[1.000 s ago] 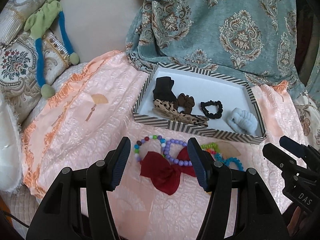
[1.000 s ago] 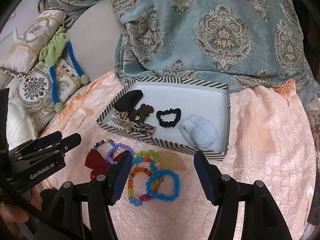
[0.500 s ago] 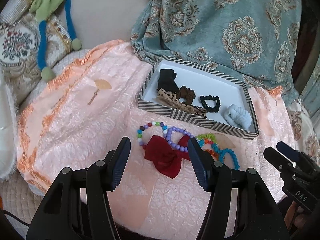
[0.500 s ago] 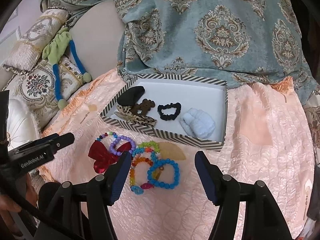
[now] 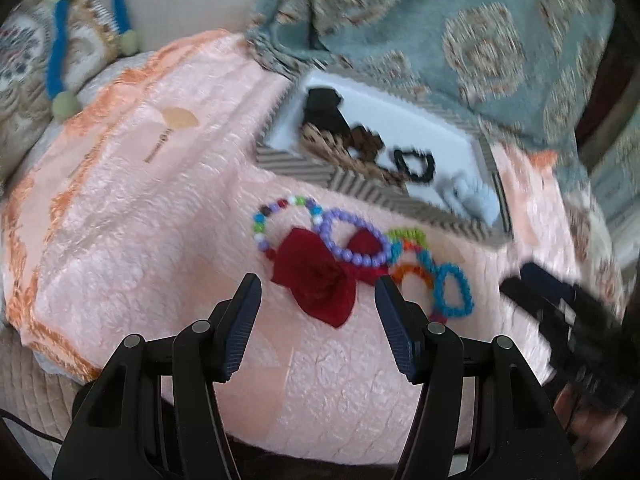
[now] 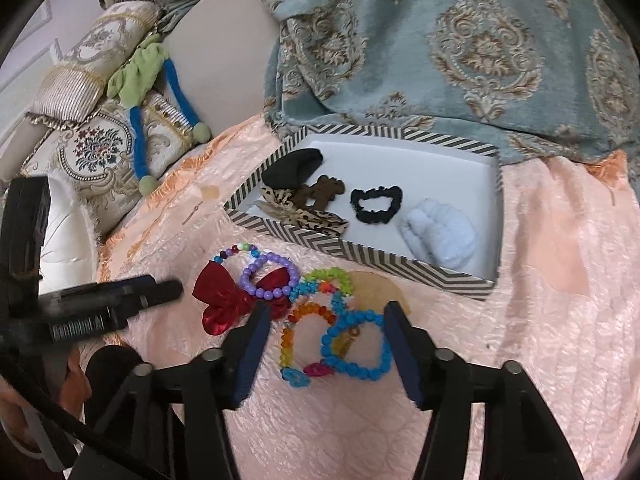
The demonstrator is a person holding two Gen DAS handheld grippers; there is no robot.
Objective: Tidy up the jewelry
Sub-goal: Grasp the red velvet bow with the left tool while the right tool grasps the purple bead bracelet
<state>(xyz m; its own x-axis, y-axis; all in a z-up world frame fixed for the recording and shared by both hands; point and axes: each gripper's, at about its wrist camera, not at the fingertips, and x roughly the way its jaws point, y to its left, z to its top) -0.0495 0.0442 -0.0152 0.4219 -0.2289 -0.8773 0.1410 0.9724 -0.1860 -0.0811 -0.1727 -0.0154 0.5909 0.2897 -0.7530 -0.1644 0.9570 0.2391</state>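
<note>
A striped tray [image 6: 360, 254] [image 5: 360, 190] on the pink cloth holds a black scrunchie [image 6: 376, 204], a light blue scrunchie [image 6: 440, 232], a leopard bow and dark hair ties. In front of it lie a red bow [image 5: 316, 276] [image 6: 228, 300], a purple bead bracelet [image 5: 356, 242] [image 6: 270, 276], a multicolour bracelet [image 5: 280, 216], a blue bracelet [image 6: 356, 344] [image 5: 454, 292] and an orange one [image 6: 304, 328]. My left gripper [image 5: 316, 292] is open just before the red bow. My right gripper [image 6: 326, 320] is open over the blue and orange bracelets.
A teal patterned blanket [image 6: 440, 40] is draped behind the tray. Embroidered cushions [image 6: 100, 148] and a green-and-blue stuffed toy [image 6: 140, 76] lie at the left. The pink cloth [image 6: 560, 260] covers the seat.
Both grippers have moved forward and down toward the pile of bracelets and the bow. The left wrist view is blurred from motion. Both stay open.
</note>
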